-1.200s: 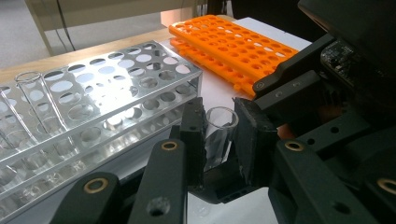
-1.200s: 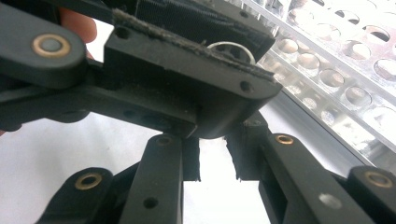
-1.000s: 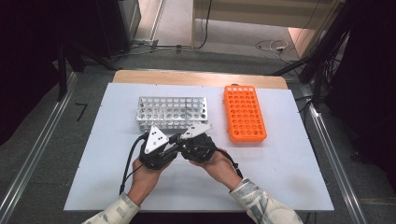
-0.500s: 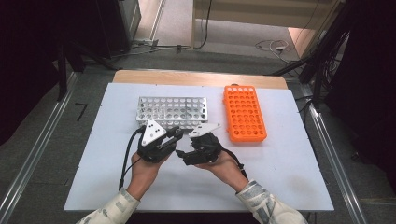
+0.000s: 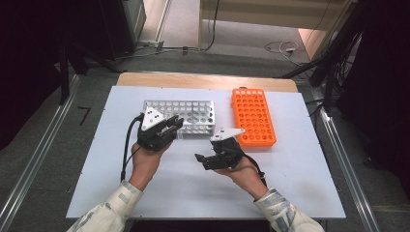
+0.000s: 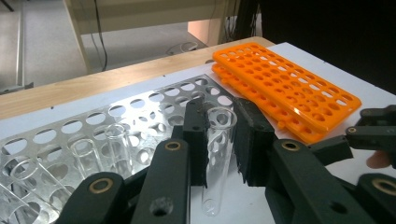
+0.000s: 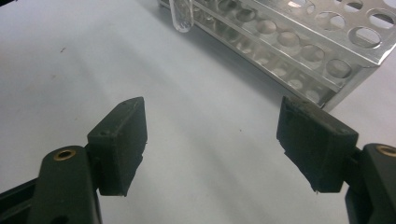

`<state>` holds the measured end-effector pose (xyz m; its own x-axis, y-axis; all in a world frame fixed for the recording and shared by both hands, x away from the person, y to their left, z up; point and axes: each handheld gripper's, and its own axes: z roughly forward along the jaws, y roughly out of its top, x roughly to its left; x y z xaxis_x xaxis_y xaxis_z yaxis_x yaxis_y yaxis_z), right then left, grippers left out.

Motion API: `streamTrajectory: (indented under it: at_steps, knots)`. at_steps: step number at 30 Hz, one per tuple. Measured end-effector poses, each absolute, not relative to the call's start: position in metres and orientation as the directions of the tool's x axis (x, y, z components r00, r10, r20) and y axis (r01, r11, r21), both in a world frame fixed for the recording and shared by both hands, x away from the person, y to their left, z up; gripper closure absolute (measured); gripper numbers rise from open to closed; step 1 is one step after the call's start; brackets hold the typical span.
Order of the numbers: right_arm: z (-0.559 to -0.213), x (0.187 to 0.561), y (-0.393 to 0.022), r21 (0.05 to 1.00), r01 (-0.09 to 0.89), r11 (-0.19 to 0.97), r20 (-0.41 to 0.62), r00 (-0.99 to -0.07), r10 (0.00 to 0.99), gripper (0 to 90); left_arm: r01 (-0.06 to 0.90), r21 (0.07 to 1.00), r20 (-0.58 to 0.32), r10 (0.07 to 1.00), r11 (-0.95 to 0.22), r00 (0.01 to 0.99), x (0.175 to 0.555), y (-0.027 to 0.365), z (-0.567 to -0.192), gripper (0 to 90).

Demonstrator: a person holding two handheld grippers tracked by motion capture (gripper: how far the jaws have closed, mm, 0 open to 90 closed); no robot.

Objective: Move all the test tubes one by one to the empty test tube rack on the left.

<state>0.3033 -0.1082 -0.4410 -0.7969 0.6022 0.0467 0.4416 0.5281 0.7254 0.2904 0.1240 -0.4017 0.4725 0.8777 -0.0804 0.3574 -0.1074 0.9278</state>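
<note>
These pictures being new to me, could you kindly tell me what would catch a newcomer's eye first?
The bright orange rack stands out at the far right of the white table, beside a shiny metal rack. Next comes the clear glass tube, held upright between the left tongs just in front of the metal rack. The right tongs gape wide over bare table.

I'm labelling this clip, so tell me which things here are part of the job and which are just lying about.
In use:
left gripper, holding a tube
metal rack
right gripper, open

Lying about:
orange rack, untouched
cables on the floor
</note>
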Motion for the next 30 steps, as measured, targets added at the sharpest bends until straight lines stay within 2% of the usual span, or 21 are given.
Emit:
streamTrajectory:
  at_steps: [30]
  knots:
    - [-0.441,0.306,-0.113,0.727,0.447,0.520,0.051,-0.791,0.609,23.0,0.343,0.935,-0.054,0.922,-0.087,0.382,0.325,0.131,-0.389,75.7]
